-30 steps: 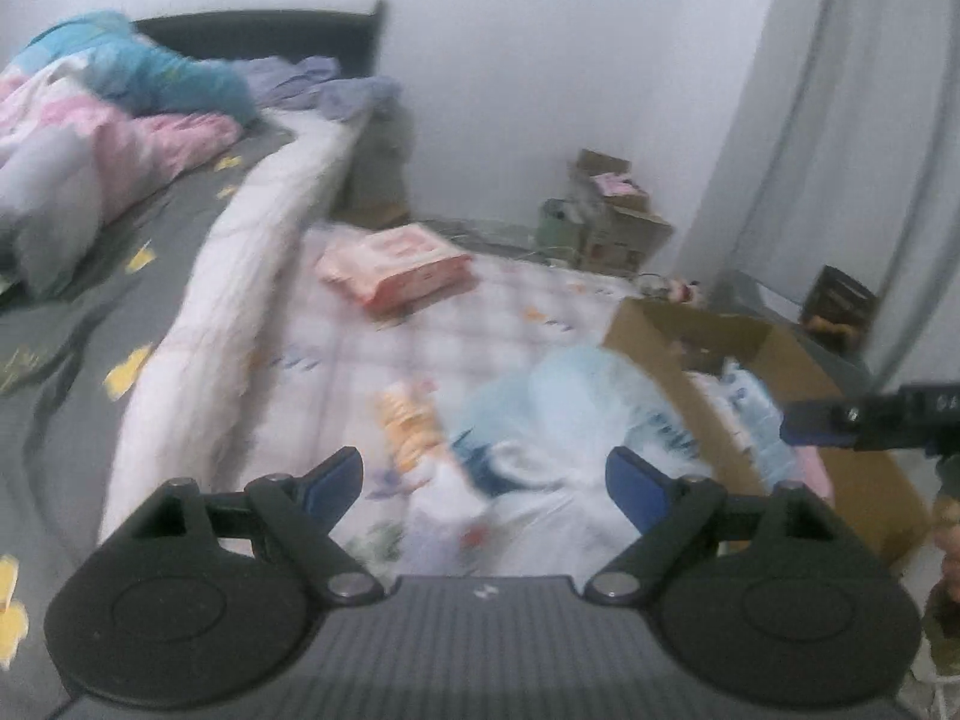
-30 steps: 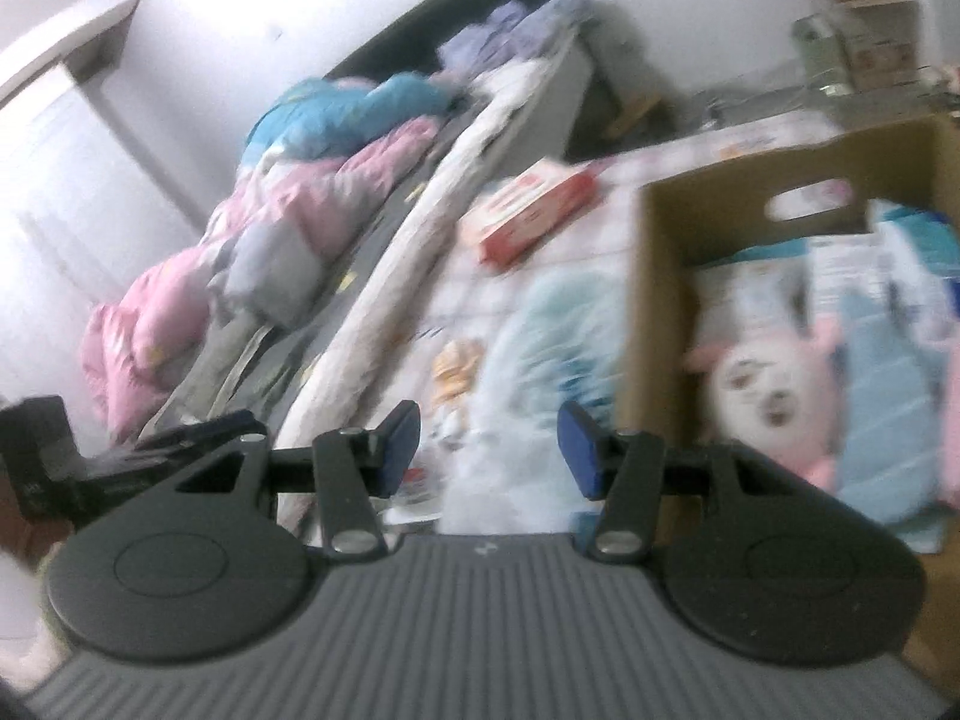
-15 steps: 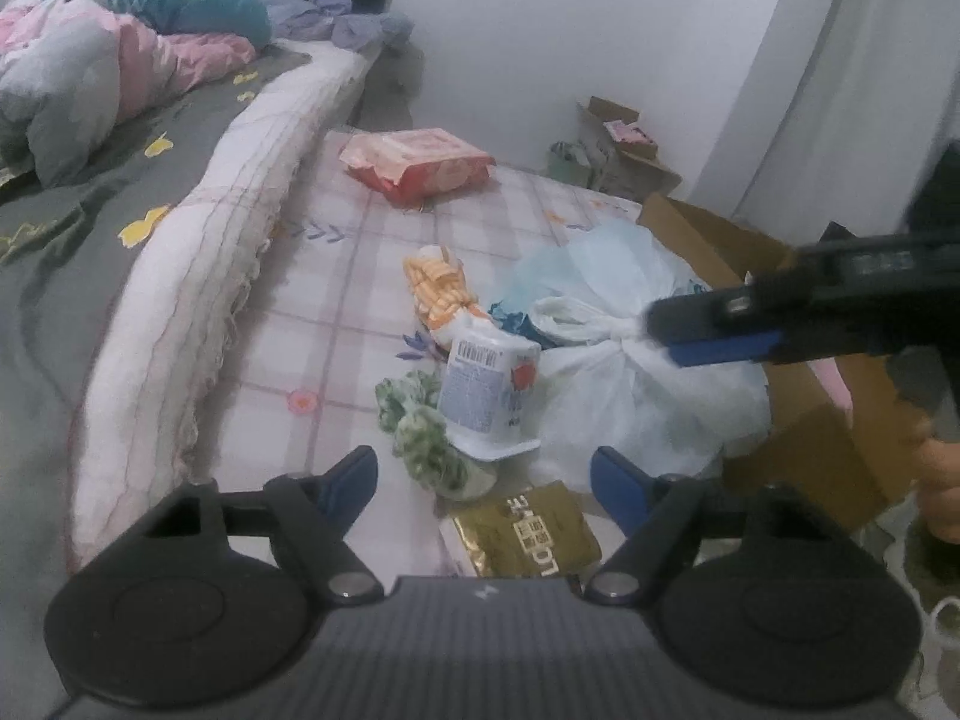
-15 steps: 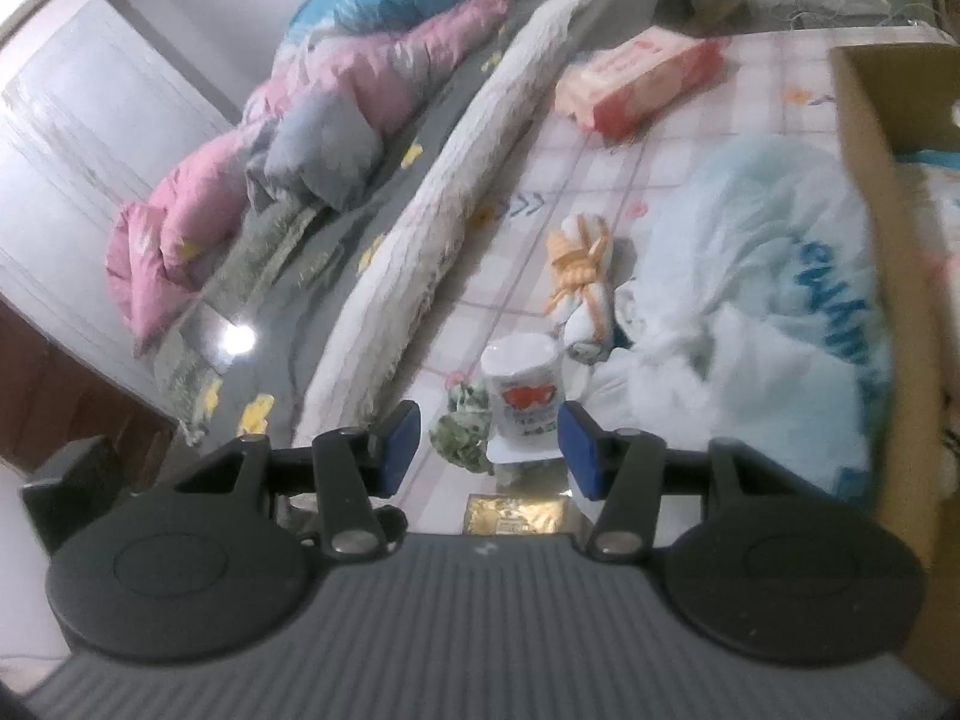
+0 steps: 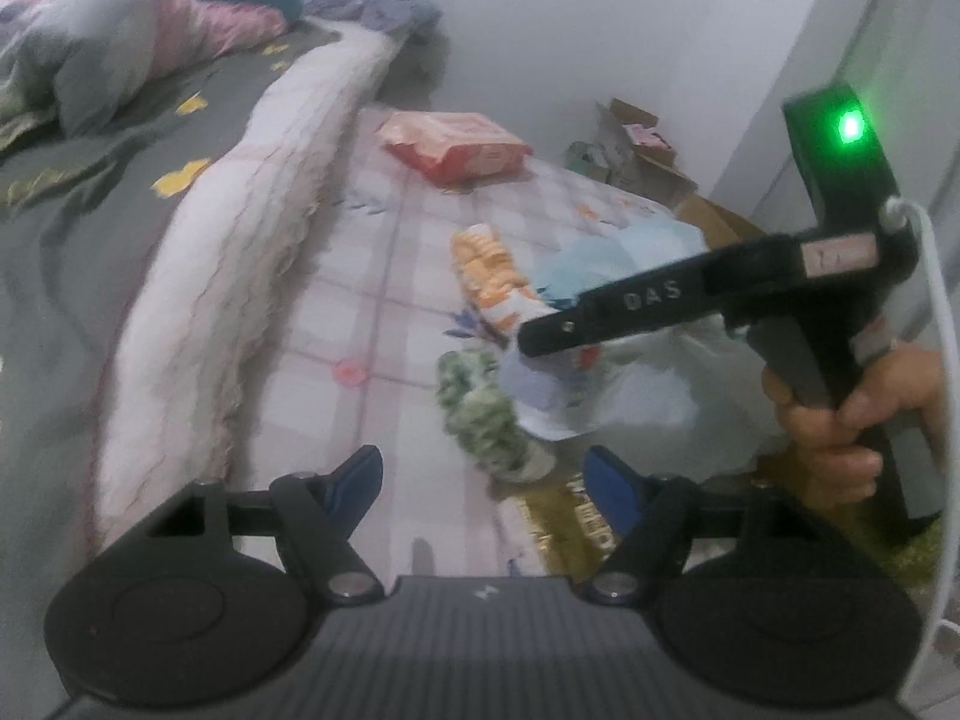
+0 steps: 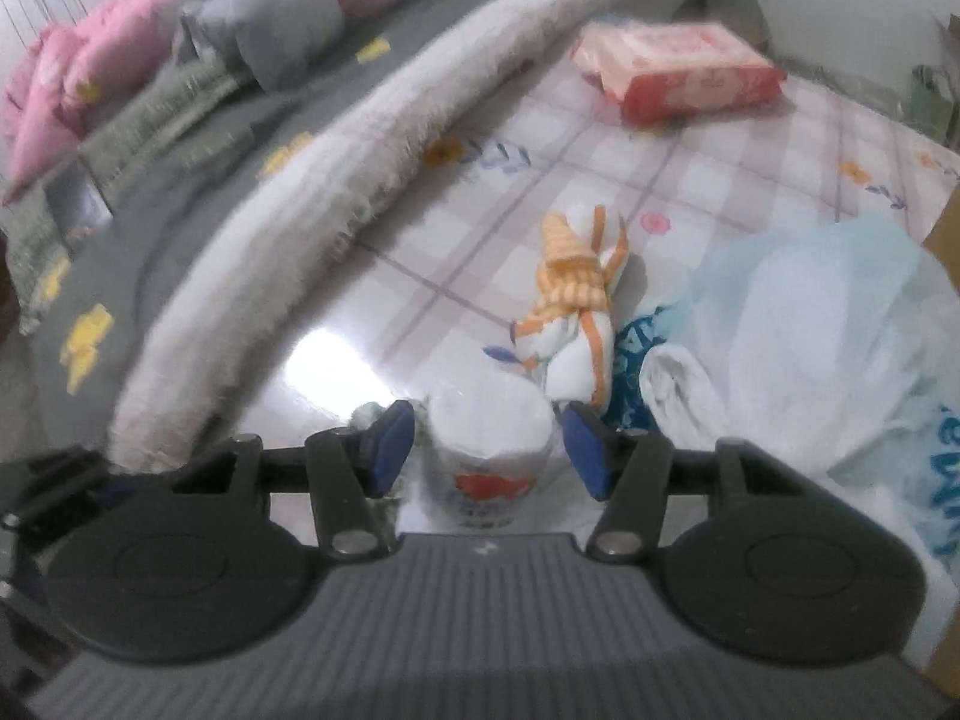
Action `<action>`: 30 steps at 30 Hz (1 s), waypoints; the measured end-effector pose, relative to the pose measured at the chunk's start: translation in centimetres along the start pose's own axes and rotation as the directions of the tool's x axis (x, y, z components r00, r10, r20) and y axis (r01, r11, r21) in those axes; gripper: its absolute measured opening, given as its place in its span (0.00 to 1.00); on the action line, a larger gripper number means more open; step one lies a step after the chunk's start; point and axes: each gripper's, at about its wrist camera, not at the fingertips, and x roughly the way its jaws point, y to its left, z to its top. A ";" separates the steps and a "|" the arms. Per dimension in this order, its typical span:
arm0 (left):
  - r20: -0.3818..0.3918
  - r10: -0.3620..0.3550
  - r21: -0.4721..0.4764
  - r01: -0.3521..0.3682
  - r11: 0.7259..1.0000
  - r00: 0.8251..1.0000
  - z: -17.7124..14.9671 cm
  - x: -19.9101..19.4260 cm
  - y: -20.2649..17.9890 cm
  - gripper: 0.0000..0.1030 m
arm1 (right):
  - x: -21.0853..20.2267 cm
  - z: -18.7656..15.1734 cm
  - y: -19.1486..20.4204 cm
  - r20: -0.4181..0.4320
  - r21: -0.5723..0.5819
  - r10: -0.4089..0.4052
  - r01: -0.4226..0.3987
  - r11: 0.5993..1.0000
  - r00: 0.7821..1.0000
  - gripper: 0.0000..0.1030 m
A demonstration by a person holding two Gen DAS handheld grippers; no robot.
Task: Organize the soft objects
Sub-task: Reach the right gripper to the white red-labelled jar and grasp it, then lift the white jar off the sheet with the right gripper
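On the checked floor mat stands a white paper roll in a printed wrapper. My right gripper is open around it, a small gap showing at each pad. In the left wrist view that gripper hangs over the roll. My left gripper is open and its jaws are closing. A green fluffy piece lies just ahead between its fingertips, untouched. An orange-striped cloth bundle lies beyond the roll.
A pale plastic bag bulges at the right, against a cardboard box. A gold packet lies near the left gripper. A red wipes pack sits farther off. The bed edge runs along the left.
The right gripper swung left from the cardboard box to the white roll, which now stands between its fingers. The left gripper sank toward the floor items and its jaws narrowed.
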 end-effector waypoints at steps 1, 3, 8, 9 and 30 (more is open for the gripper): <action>0.004 -0.002 -0.010 0.002 1.000 1.000 -0.1 -0.1 0.4 0.71 | 0.4 0.0 -0.3 -0.007 0.013 0.011 -0.011 1.000 1.000 0.46; 0.012 -0.005 -0.021 0.005 1.000 1.000 -0.1 -0.5 0.9 0.71 | 0.6 0.1 -0.7 -0.006 0.044 0.031 -0.031 0.999 0.999 0.45; 0.042 -0.022 -0.009 0.022 1.000 0.999 -0.5 -1.7 1.1 0.71 | -0.8 -0.1 -2.3 0.019 0.153 0.074 -0.076 0.985 0.997 0.44; 0.047 -0.027 -0.006 0.027 1.000 0.999 -0.5 -2.0 1.0 0.71 | -1.5 -0.2 -2.5 0.035 0.169 0.085 -0.090 0.981 0.996 0.44; 0.128 -0.069 0.036 0.065 0.997 0.989 -5.1 -6.5 0.8 0.81 | -0.7 -5.4 -0.3 -0.024 0.496 0.697 -0.596 0.631 0.717 0.44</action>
